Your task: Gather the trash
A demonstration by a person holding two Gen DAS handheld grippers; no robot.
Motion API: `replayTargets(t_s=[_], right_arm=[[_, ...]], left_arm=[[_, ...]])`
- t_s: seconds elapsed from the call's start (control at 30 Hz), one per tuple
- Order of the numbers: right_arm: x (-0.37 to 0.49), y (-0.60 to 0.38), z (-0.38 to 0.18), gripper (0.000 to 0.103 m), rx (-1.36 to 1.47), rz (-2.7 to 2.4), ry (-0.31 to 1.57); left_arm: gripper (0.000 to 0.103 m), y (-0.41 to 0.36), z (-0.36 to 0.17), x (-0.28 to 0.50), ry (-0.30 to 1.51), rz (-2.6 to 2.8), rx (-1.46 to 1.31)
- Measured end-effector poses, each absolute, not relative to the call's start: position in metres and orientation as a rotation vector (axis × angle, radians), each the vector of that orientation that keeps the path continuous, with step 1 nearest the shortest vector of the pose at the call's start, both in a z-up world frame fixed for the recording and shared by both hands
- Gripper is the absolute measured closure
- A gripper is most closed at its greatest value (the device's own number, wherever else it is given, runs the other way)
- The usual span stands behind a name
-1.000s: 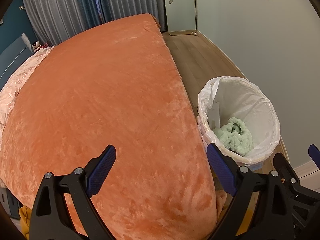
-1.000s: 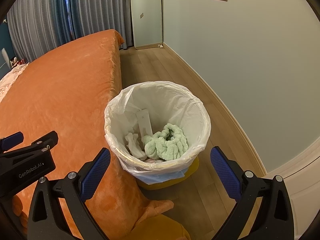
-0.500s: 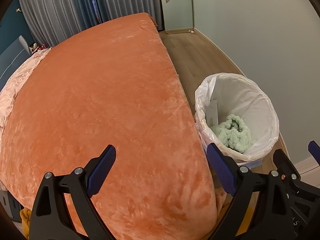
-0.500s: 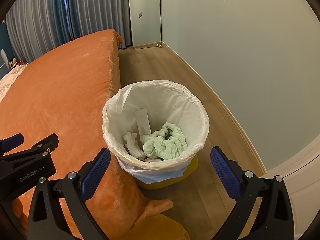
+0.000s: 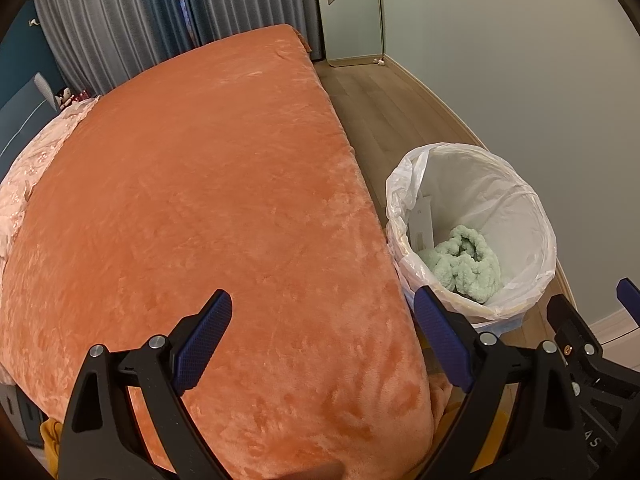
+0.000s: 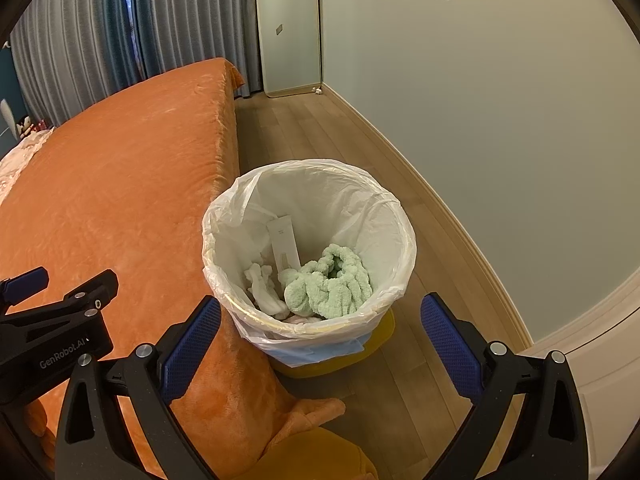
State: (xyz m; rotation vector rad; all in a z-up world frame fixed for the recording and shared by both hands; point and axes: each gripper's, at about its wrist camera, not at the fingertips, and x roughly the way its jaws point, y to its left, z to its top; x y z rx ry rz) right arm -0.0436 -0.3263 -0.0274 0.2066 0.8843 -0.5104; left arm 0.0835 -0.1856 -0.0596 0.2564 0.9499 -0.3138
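Observation:
A trash bin with a white plastic liner (image 6: 384, 216) stands on the floor beside the bed; it also shows in the left wrist view (image 5: 520, 200). Inside lie a mint-green fluffy cloth (image 6: 332, 280), a white flat box (image 6: 284, 246) and white crumpled pieces (image 6: 262, 284). My right gripper (image 6: 320, 344) is open and empty, above and in front of the bin. My left gripper (image 5: 320, 344) is open and empty over the bed's corner, to the left of the bin.
The bed with an orange fleece cover (image 5: 200, 200) fills the left. Wooden floor (image 6: 304, 132) runs between bed and pale wall (image 6: 500, 100). A mirror (image 6: 288, 24) leans at the far end. Yellow fabric (image 6: 320, 456) lies below the bed's corner.
Both grippers have drawn back slightly from the bin and bed; the bin looks a little lower and further. Both stay open and empty.

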Motion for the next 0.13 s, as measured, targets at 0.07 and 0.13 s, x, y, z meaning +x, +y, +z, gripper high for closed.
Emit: replayTargets(t_s=[0.07,0.13], right_arm=[[-0.044,-0.3269,-0.0274,0.007,0.208,-0.512,0.885],[-0.0447,-0.3273,-0.0269,0.007,0.209,-0.513,0.885]], left_arm=[[0.015,-0.1855,-0.0609,0.0844,0.955,-0.316,0.257],[0.015,-0.1856,-0.0615,0.0847,0.954,-0.315,0.258]])
